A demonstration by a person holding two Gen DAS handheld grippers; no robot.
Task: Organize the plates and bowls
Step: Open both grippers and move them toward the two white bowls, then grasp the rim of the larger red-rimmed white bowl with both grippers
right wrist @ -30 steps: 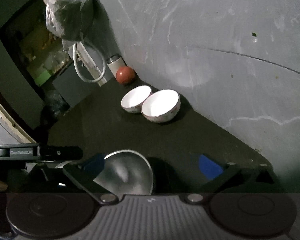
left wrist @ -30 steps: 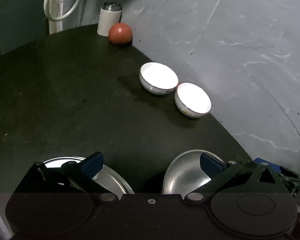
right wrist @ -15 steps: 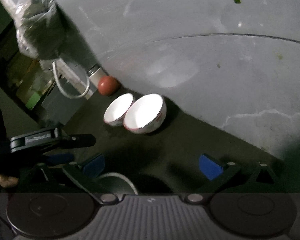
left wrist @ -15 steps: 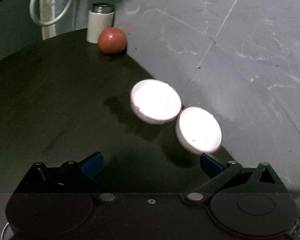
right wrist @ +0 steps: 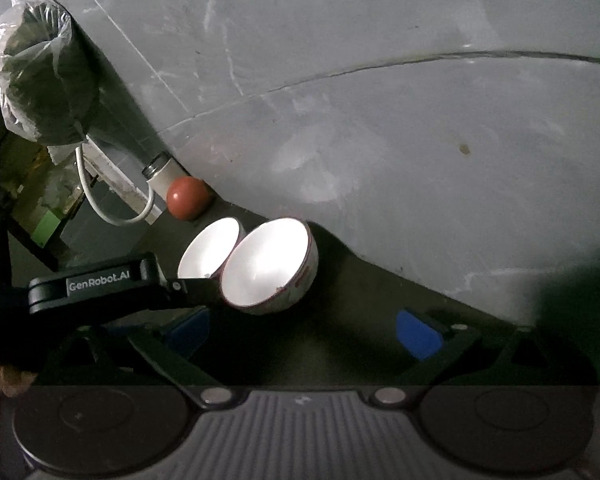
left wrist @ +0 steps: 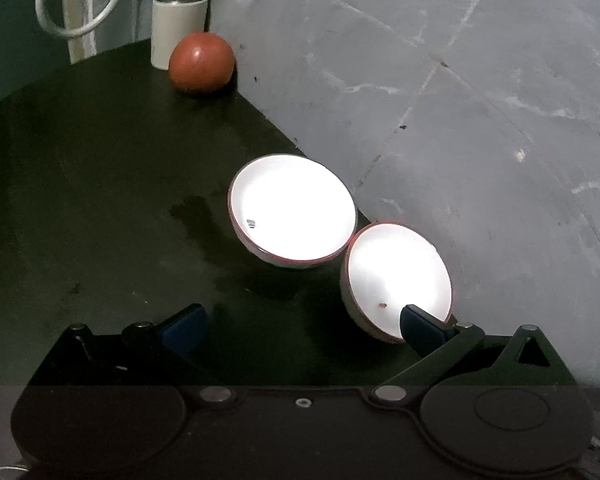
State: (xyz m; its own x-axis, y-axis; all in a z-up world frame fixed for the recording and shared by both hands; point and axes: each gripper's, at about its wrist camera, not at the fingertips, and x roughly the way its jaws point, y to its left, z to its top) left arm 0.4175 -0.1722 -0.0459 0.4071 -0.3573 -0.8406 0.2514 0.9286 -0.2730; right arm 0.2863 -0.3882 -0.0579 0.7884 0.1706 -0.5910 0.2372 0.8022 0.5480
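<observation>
Left tongs (left wrist: 302,322), blue-padded fingers spread wide: the right-hand pad overlaps the near rim of the nearer white ceramic bowl with a red rim line (left wrist: 398,280), the other pad stands over bare surface; whether the pad touches the rim cannot be told. Right tongs (right wrist: 302,330), likewise spread and holding nothing, hang over the dark round surface (left wrist: 100,184) short of the bowls. The nearer bowl sits close to the surface's edge by the grey marbled wall (left wrist: 460,120), mouth upward and tipped toward the left wrist camera. The farther white ceramic bowl (left wrist: 292,210), of the same pattern, lies just beside it, rims meeting or nearly so, mouth also upward. Both interiors are overexposed, so inner detail is lost apart from small dark specks. Behind them, near the wall, stand a red-orange ball (left wrist: 202,62) and a white cylindrical container with a metal lid (left wrist: 180,24), the ball in front. The right wrist view alone shows the left tongs' black body reaching in from the left to the nearer bowl, hiding part of the farther bowl (right wrist: 210,248), plus a bundle wrapped in clear plastic (right wrist: 40,76) and a white looped cable (right wrist: 112,200). Lower frame areas are hidden by the tong housings.
</observation>
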